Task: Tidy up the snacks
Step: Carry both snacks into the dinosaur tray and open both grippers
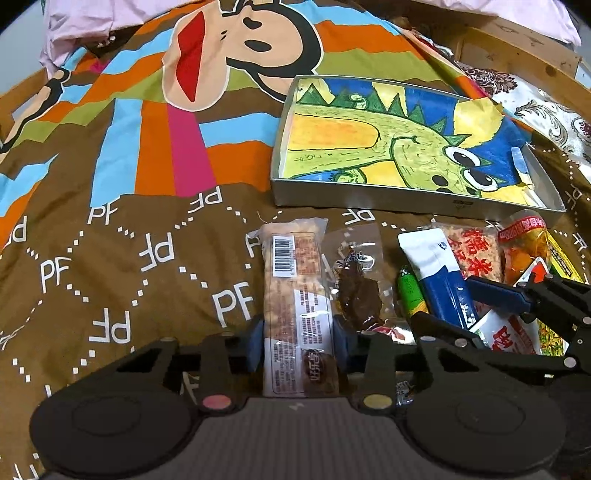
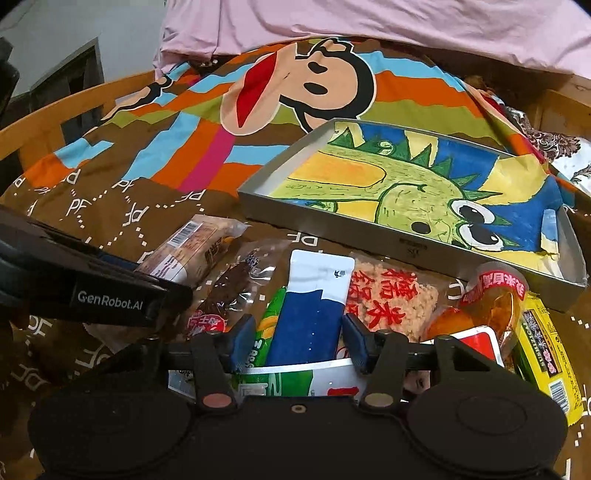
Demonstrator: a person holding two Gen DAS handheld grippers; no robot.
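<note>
My left gripper (image 1: 298, 343) is shut on a long clear-wrapped cracker bar (image 1: 295, 280) that lies on the brown bedspread, with a pad pressed on each long side. To its right, my right gripper (image 2: 299, 339) straddles a blue-and-white packet (image 2: 314, 306). The right pad sits at the packet's edge; a sliver of a green packet (image 2: 269, 317) shows beside the left pad, so it stands open. A grey shallow box (image 2: 332, 236) lined with a dinosaur drawing lies just beyond the snacks with nothing in it.
More snacks lie around the blue packet: a dark jerky pouch (image 2: 229, 288), a rice cracker with red letters (image 2: 395, 295), an orange packet (image 2: 495, 302) and a yellow packet (image 2: 546, 350). A pink pillow (image 2: 369, 26) and a wooden bed frame (image 2: 55, 114) border the bedspread.
</note>
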